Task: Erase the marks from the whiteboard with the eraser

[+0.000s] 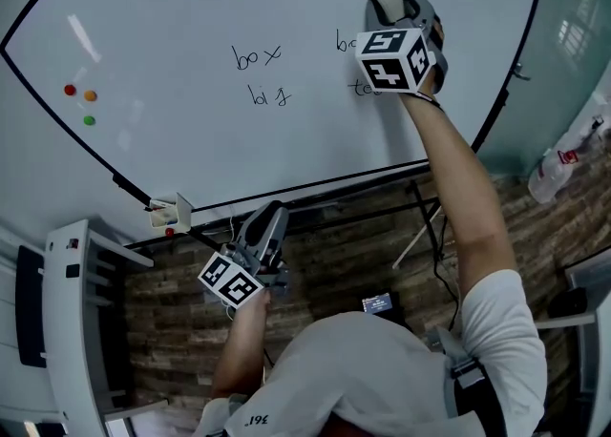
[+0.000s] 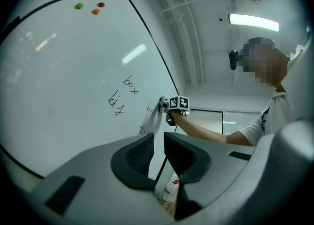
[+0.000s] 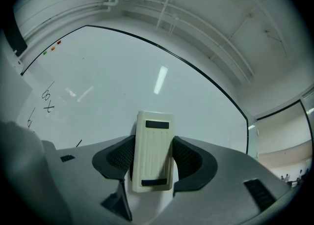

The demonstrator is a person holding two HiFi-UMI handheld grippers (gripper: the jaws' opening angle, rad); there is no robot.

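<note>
Left gripper [image 1: 268, 225] hangs below the whiteboard [image 1: 172, 15], jaws slightly parted, empty. Beside the marks [image 1: 256, 56], the right gripper [image 3: 153, 162] clamps the eraser [image 3: 153, 153] mid-body at the board; it looks light, rigid and easily squeezed sideways.

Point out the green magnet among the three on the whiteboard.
The green magnet is the lowest in the head view, just below the orange magnet; the red magnet sits left of the orange.
</note>
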